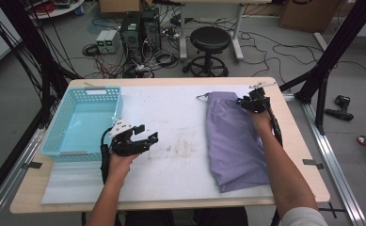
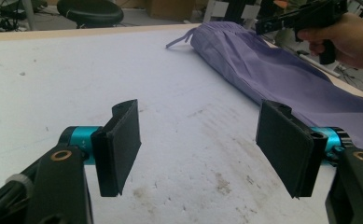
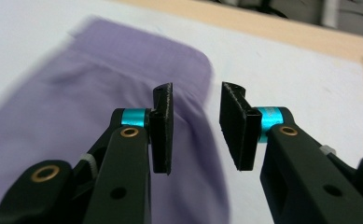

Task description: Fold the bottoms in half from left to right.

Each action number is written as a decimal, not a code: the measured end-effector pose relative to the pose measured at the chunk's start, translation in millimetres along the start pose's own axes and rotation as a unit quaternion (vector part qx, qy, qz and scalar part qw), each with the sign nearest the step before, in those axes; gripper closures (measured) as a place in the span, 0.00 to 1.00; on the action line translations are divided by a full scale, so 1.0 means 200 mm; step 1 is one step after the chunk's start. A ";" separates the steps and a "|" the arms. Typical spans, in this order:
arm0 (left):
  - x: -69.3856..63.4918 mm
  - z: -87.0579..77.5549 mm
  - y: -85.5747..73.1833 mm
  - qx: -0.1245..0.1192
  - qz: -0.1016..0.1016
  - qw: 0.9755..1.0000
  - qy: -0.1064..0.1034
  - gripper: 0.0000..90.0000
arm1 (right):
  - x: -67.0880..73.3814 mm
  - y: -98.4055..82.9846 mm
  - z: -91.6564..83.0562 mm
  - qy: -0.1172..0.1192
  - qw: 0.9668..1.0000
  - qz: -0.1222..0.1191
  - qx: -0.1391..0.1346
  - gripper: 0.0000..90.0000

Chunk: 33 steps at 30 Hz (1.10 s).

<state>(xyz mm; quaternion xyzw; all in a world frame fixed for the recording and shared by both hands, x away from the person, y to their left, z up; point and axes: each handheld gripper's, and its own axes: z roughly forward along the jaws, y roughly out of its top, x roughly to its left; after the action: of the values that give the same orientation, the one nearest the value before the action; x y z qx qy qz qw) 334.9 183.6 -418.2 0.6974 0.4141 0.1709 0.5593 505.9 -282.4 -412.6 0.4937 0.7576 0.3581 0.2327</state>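
A light blue plastic basket (image 1: pixel 84 121) is seen at the left of the table (image 1: pixel 298 141), on the white mat (image 1: pixel 171 122); its floor appears bare, with nothing lying in it.

A purple garment (image 1: pixel 234 141) is laid lengthwise on the right part of the mat, its gathered waistband and drawstring at the far end, its other end near the person's edge of the table.

The right gripper (image 1: pixel 252 102) is held over the far right corner of the garment, at the waistband. In the right gripper view its jaws are seen narrowly parted, with a gap between the pads and no cloth pinched in it; the garment (image 3: pixel 100 121) lies below and mostly to the left of the gap, its rounded edge running under the jaws. Whether the pads touch the cloth cannot be told.

The left gripper (image 1: pixel 140 139) is held just beside the basket's near right corner, well apart from the garment. Its jaws stand wide and nothing is between them; bare, stained mat (image 2: pixel 184 140) is seen through the gap, with the garment (image 2: pixel 272 74) beyond to the right.

Nothing lies on the mat between the two grippers. Behind the table a black stool (image 1: pixel 210 42), computer towers (image 1: pixel 139 28) and loose floor cables are noted.
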 end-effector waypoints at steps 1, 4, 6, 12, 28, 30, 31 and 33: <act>0.00 0.00 0.00 -0.001 0.000 1.000 -0.001 0.34 | 0.01 0.01 -0.01 0.011 1.000 0.000 -0.009 0.73; 0.00 -0.01 0.00 -0.003 -0.002 1.000 -0.003 0.34 | 0.07 0.02 -0.01 0.055 0.998 -0.016 -0.019 0.75; 0.00 -0.01 0.00 -0.005 -0.003 1.000 -0.003 0.34 | 0.13 0.02 0.04 0.080 0.996 -0.031 -0.007 0.76; -0.02 -0.01 0.00 -0.005 0.002 1.000 -0.013 0.34 | 0.14 -0.04 0.19 0.031 0.998 -0.014 0.062 0.71; 0.04 -0.03 0.02 -0.003 0.009 1.000 -0.010 0.34 | 0.05 -0.10 -0.14 0.074 0.995 -0.042 0.048 0.70; 0.04 -0.03 0.02 -0.005 0.010 1.000 -0.008 0.34 | 0.03 -0.19 -0.18 0.083 0.995 -0.030 0.054 0.72; 0.04 -0.02 0.02 -0.003 0.011 1.000 -0.008 0.34 | 0.03 -0.22 -0.19 0.090 0.994 -0.024 0.058 0.73; 0.04 -0.02 0.02 0.002 0.016 1.000 -0.003 0.34 | 0.01 -0.30 -0.22 0.099 0.992 -0.019 0.074 0.73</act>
<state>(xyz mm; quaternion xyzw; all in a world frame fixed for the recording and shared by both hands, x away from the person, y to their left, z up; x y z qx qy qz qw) 338.1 192.6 -415.4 0.7058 0.4010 0.1770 0.5565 439.1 -308.6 -431.9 0.4569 0.8107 0.3434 0.1264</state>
